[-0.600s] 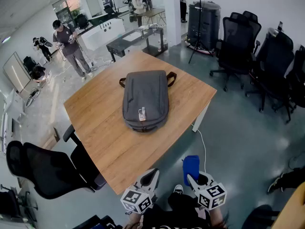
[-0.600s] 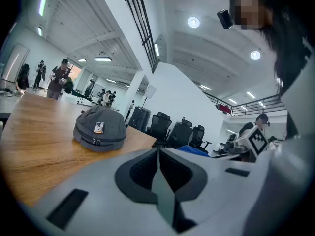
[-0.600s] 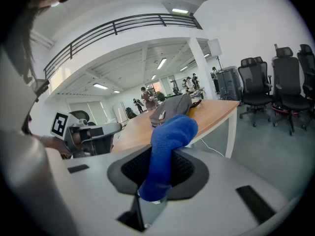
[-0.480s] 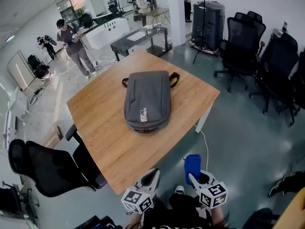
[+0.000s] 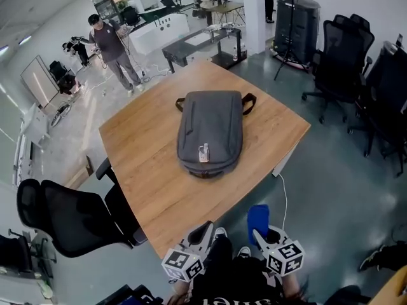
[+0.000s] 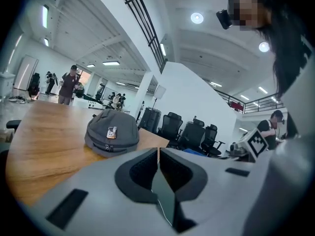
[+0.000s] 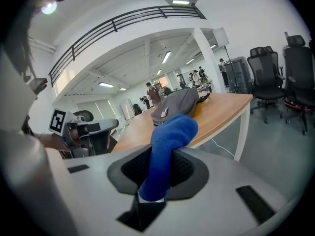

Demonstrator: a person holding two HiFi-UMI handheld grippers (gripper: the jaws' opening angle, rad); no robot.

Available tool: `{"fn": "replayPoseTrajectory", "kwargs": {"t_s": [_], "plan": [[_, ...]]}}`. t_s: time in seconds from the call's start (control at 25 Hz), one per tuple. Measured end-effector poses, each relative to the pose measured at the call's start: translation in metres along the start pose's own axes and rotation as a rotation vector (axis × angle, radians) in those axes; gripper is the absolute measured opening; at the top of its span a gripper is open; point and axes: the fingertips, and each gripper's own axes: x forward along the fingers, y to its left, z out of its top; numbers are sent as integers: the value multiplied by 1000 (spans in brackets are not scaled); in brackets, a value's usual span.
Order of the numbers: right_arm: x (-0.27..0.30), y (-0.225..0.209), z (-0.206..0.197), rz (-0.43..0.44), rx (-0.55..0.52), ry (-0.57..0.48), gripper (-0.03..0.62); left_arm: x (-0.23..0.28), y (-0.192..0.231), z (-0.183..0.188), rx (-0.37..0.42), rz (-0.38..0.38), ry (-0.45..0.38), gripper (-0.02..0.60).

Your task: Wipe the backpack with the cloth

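Observation:
A grey backpack [image 5: 209,131] lies flat on the wooden table [image 5: 140,151], straps at the far end, a small tag near its near end. The same backpack [image 6: 111,132] shows in the left gripper view and, farther off, as a grey backpack [image 7: 178,104] in the right gripper view. My left gripper [image 5: 205,232] is shut and empty, held below the table's near edge. My right gripper [image 5: 257,235] is shut on a blue cloth [image 5: 257,218], which sticks up between the jaws as a blue cloth [image 7: 168,147]. Both grippers are well short of the backpack.
A black office chair [image 5: 70,218] stands at the table's left near side. More black chairs [image 5: 346,68] line the right. A white cable [image 5: 284,199] trails on the floor by the table leg. People stand far off at the back left [image 5: 111,43].
The head view has shifted, so the table and backpack sit a little more to the right and lower. Both grippers stay low at the frame's bottom, cloth still held.

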Motion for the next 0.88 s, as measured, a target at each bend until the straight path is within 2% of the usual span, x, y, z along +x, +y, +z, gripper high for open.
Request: {"fn": "replayPoseTrajectory", "kwargs": {"t_s": [0.2, 0.4, 0.56, 0.88], "plan": [[34, -3, 26, -3, -13, 11, 86, 29, 32, 17, -2, -19, 2, 2], [75, -5, 67, -25, -24, -1, 86, 60, 68, 57, 43, -66, -12, 2], [109, -5, 98, -42, -41, -19, 86, 75, 96, 81, 51, -84, -32, 2], [140, -34, 123, -83, -70, 22, 86, 97, 127, 85, -1, -90, -24, 2]]}}
